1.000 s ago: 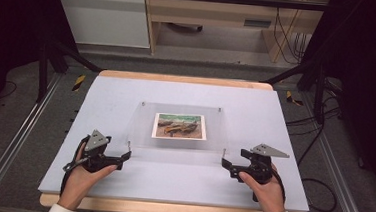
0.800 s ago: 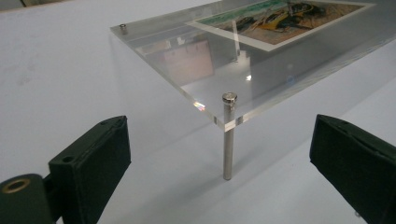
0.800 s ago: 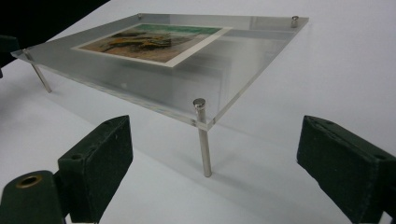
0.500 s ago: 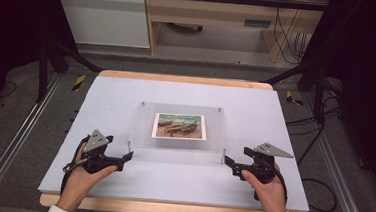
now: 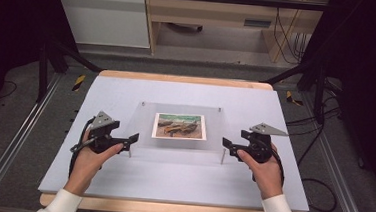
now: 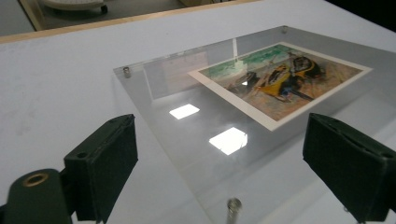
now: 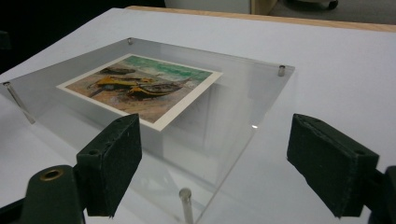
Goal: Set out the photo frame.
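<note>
Frame [image 5: 182,128] sits mid-counter [image 5: 121,176], long axis running sideways between our grippers: left [image 5: 132,138], right [image 5: 225,144]. Both fingers apart, just narrowing slightly, nothing between them, each equally near its front post.

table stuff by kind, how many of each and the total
clear acrylic frame: 1
picture of boats in the frame: 1
metal corner posts, near left, near right, far left, far right: 4
handheld tools, left tool and right tool, both open beside the frame: 2
total: 8
</note>
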Motion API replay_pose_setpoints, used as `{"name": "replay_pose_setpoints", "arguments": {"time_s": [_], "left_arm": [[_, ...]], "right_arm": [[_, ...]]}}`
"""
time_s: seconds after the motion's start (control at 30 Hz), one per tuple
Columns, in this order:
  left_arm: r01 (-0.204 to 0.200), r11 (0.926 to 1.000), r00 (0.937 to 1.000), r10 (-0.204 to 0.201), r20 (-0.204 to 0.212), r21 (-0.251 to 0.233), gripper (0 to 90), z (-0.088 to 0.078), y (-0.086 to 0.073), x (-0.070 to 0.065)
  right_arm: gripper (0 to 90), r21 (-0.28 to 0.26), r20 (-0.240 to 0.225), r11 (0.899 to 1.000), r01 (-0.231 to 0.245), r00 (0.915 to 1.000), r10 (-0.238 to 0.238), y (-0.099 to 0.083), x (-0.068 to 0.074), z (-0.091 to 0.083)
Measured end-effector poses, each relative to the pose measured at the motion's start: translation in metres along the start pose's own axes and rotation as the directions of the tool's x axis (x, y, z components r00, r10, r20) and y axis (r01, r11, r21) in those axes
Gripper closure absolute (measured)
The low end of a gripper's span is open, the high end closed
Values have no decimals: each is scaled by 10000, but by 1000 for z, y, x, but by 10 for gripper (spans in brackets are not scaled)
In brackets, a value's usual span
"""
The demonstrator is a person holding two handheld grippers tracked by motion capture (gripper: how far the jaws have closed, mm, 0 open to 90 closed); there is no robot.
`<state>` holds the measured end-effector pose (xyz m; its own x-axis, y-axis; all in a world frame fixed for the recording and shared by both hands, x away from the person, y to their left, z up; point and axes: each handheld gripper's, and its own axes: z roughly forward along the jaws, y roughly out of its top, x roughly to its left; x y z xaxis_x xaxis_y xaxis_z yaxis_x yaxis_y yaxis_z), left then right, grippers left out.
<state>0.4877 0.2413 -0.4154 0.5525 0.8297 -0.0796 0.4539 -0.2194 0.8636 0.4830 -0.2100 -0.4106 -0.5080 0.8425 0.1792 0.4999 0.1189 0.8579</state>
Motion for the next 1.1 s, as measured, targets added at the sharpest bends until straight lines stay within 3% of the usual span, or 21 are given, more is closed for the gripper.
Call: {"name": "replay_pose_setpoints", "arguments": {"time_s": [0.13,0.33,0.53,0.63,0.73,0.8,1.1], "left_arm": [[292,9996,9996,-292,8,65,116,11,3,4],[945,9952,9955,-946,3,244,116,13,-9,4],[885,9951,9960,-887,38,430,112,17,-13,-1],[1358,9897,9905,-1367,175,453,115,21,-16,-1],[1425,9883,9895,-1437,182,535,125,22,-18,1],[1712,9837,9840,-1736,404,548,137,22,-20,3],[1783,9808,9807,-1836,678,785,174,26,-24,3]], "right_arm": [[186,216,-270,9997,-114,9996,120,7,-4,11],[266,487,-491,9978,-442,9977,466,1,-6,22],[275,743,-737,9964,-400,9962,454,-4,-2,27],[276,931,-902,9939,-590,9936,675,-7,-3,30],[281,1064,-939,9918,-702,9923,803,-9,-4,32],[293,1186,-1071,9897,-796,9899,925,-11,-5,34],[280,1568,-925,9829,-961,9895,1115,-17,-4,39]]}}
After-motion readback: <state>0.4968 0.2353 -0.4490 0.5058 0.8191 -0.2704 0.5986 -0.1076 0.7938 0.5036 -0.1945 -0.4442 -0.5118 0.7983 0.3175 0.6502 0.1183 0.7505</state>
